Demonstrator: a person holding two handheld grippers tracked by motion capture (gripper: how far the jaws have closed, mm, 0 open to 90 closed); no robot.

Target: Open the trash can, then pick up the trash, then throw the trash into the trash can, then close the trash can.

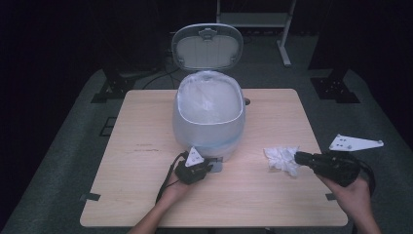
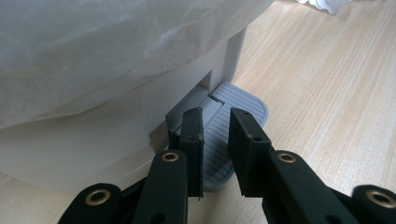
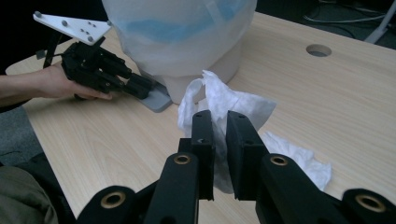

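Bin, bag-lined and lid up, holds nothing visible.

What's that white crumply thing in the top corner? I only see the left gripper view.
Observer: A crumpled tissue, pinched in the right gripper.
Operator: Is the top open?
Observer: Yes, the lid stands up behind the bin.
Operator: What's inside?
Observer: From above, a plastic liner covers its inside.
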